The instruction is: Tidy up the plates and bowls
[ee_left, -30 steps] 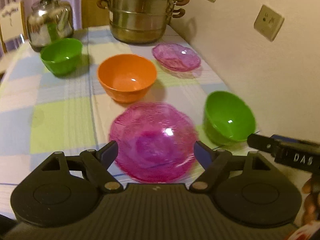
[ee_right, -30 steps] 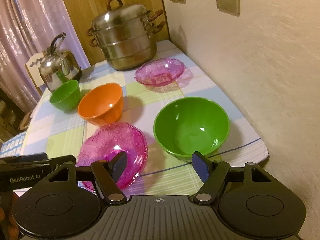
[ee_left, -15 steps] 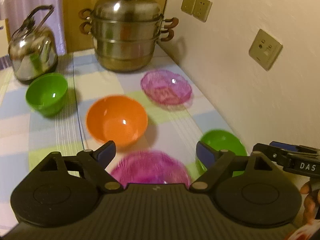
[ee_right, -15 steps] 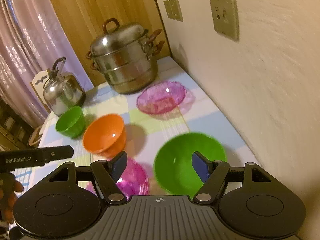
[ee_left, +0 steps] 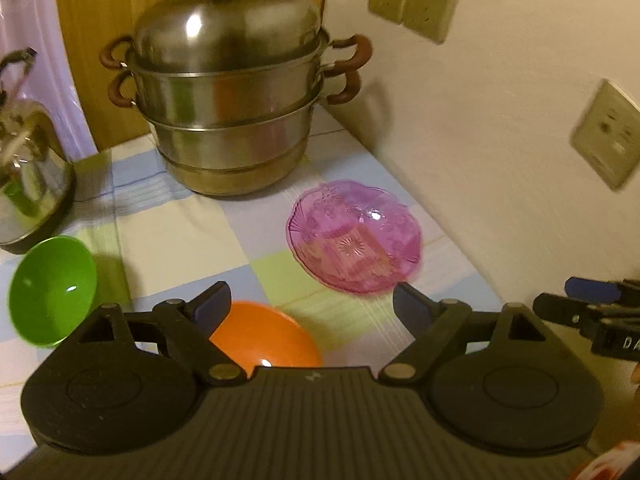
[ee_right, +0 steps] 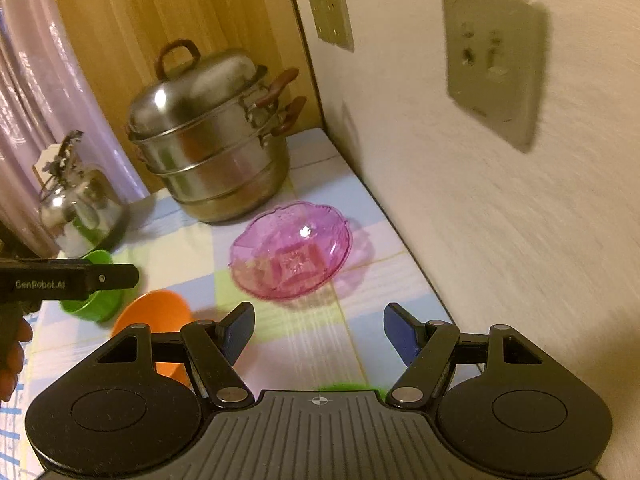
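A pink glass plate (ee_left: 354, 238) (ee_right: 292, 250) lies on the checked tablecloth near the wall, a little ahead of both grippers. An orange bowl (ee_left: 266, 338) (ee_right: 154, 314) sits close under the left gripper (ee_left: 312, 306), partly hidden by its body. A small green bowl (ee_left: 50, 290) (ee_right: 96, 300) stands at the left, by the kettle. A sliver of another green bowl (ee_right: 346, 387) shows under the right gripper (ee_right: 318, 334). Both grippers hang open above the table with nothing between their fingers.
A tall steel steamer pot (ee_left: 232, 108) (ee_right: 212, 140) stands at the back of the table and a shiny kettle (ee_left: 28, 176) (ee_right: 80, 206) at the back left. The wall with sockets (ee_left: 606, 134) runs close along the right side. A hand (ee_right: 12, 348) holds the left gripper's handle.
Both grippers have travelled toward the back of the table. The near pink plate and big green bowl have dropped out of view below them; the far pink plate and the pot look closer.
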`<state>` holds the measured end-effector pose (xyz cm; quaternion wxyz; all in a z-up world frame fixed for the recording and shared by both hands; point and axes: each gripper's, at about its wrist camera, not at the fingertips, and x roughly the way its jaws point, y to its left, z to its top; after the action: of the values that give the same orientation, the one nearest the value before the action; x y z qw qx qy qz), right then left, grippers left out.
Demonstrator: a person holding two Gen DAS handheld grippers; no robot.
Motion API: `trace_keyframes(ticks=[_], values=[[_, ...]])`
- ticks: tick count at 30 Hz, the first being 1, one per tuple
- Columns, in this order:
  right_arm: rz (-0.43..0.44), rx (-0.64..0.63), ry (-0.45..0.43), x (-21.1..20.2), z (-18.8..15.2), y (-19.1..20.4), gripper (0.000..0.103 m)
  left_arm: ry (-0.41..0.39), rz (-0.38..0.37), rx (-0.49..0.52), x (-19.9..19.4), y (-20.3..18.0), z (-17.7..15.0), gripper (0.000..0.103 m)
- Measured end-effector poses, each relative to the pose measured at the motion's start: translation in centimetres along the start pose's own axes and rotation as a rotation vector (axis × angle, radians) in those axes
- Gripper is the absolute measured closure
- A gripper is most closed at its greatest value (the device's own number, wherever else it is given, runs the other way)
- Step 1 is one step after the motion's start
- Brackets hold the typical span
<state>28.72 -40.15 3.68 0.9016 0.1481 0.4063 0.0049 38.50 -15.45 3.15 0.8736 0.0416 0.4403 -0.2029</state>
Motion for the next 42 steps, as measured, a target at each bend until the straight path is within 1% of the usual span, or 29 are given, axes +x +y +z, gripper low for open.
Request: trace_keyframes(ticks=[7,10,12,15,19,21,23,25,30,32,37,38,40,42], values=[[-0.006,0.048,0.060,7.1,2.2,-1.1,0.032,0.046,0.006,-0.008,5.8,1.6,2.8,0.018],[-0.008,0.068,0.071,9.4,2.9,-1.7,0.032,0.068,0.026,-0.001,8.4,2.1,3.7,0.025],[-0.005,0.072,0.089,11.1,3.3,-1.9,0.032,0.084,0.025,0.002,10.0,2.3,4.1,0.025],[-0.015,0.071,0.117,13.6,3.9,-2.3,0.032,0.114,0.004,-0.021,12.3,2.7,4.6,0.026],[-0.028,0.072,0.145,16.3,4.3,-2.6,0.032,0.146,0.011,-0.013,15.0,3.1,5.1,0.033],[-0.029,0.077,0.157,17.6,4.5,-3.0,0.033,0.159,0.022,-0.011,15.9,3.2,5.3,0.035],[-0.039,0.072,0.163,18.6,4.5,-3.0,0.035,0.168,0.019,-0.005,16.8,3.4,5.5,0.037],[-0.041,0.066,0.173,19.4,4.4,-3.1,0.040,0.176,0.008,0.002,17.5,3.4,5.7,0.039],[-0.037,0.087,0.184,20.9,4.3,-3.7,0.044,0.199,-0.010,0.011,19.2,3.5,6.3,0.044],[-0.037,0.103,0.190,21.4,4.5,-4.0,0.045,0.203,-0.010,0.020,19.8,3.4,6.4,0.051],[-0.027,0.135,0.214,22.6,4.8,-4.6,0.051,0.219,-0.024,0.032,21.0,3.2,6.6,0.059],[-0.026,0.144,0.218,22.9,4.8,-4.7,0.051,0.222,-0.029,0.027,21.2,3.2,6.7,0.062],[-0.013,0.153,0.221,23.3,4.7,-4.8,0.059,0.230,-0.036,0.017,21.5,3.2,6.6,0.066],[-0.004,0.157,0.228,23.7,4.6,-4.9,0.065,0.233,-0.028,0.008,21.8,3.2,6.5,0.067]])
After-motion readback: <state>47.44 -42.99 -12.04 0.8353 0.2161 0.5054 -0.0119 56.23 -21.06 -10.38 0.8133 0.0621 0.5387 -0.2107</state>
